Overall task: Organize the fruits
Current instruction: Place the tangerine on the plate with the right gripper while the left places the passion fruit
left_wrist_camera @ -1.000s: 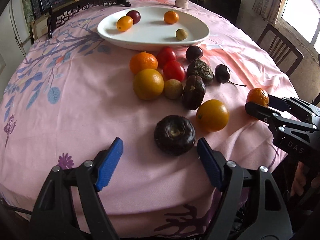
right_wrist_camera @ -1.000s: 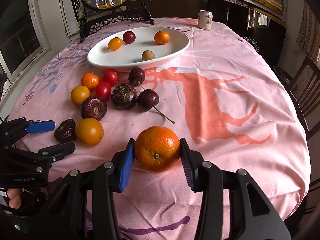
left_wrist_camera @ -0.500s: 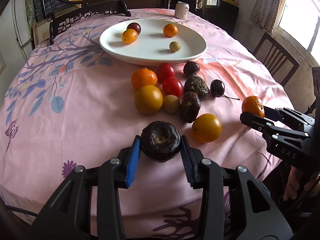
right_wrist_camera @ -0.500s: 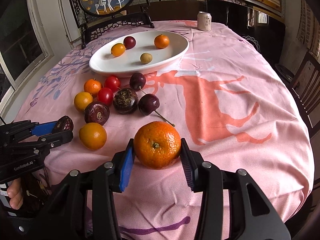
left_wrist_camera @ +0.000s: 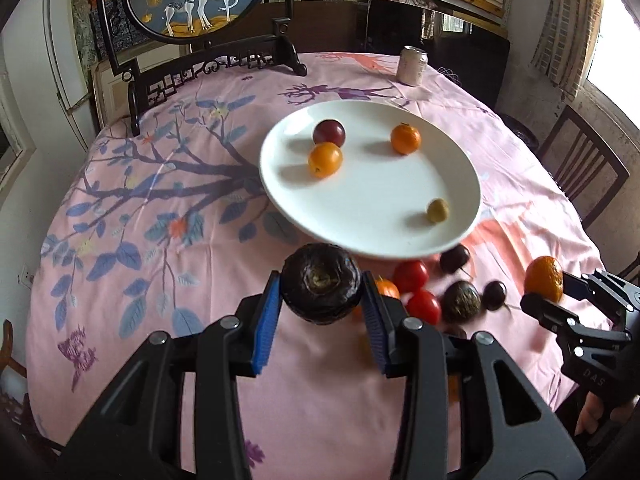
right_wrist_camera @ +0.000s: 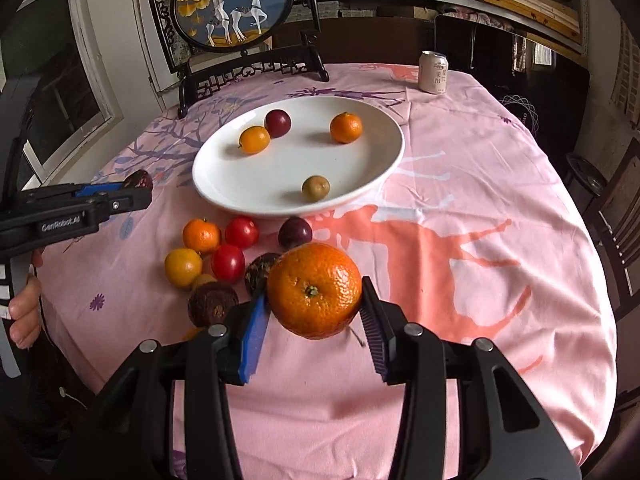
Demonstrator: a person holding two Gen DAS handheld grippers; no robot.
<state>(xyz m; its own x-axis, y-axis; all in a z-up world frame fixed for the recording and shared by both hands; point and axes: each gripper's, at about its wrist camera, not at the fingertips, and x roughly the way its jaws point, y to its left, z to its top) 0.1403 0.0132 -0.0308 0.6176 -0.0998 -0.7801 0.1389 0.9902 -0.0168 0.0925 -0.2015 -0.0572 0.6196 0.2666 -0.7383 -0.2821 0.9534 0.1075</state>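
Observation:
My left gripper [left_wrist_camera: 321,300] is shut on a dark wrinkled passion fruit [left_wrist_camera: 321,288] and holds it above the table, just short of the white plate [left_wrist_camera: 376,236]. My right gripper [right_wrist_camera: 314,312] is shut on a mandarin [right_wrist_camera: 314,290], lifted over the loose fruit. The plate [right_wrist_camera: 224,192] holds a small orange [right_wrist_camera: 254,139], a dark plum [right_wrist_camera: 277,123], a mandarin [right_wrist_camera: 346,127] and a small green-brown fruit [right_wrist_camera: 315,188]. Several fruits lie on the cloth in front of the plate: red tomatoes [right_wrist_camera: 241,232], oranges [right_wrist_camera: 183,267], dark fruits [right_wrist_camera: 295,232].
A drink can [right_wrist_camera: 433,71] stands at the far side of the pink tablecloth. A framed deer screen [right_wrist_camera: 232,4] on a dark stand sits at the far left edge. Wooden chairs [left_wrist_camera: 580,168] stand to the right of the table.
Both grippers have risen and moved forward toward the plate with their fruit. One second ago the left gripper was open around the passion fruit on the cloth; it closed and lifted it.

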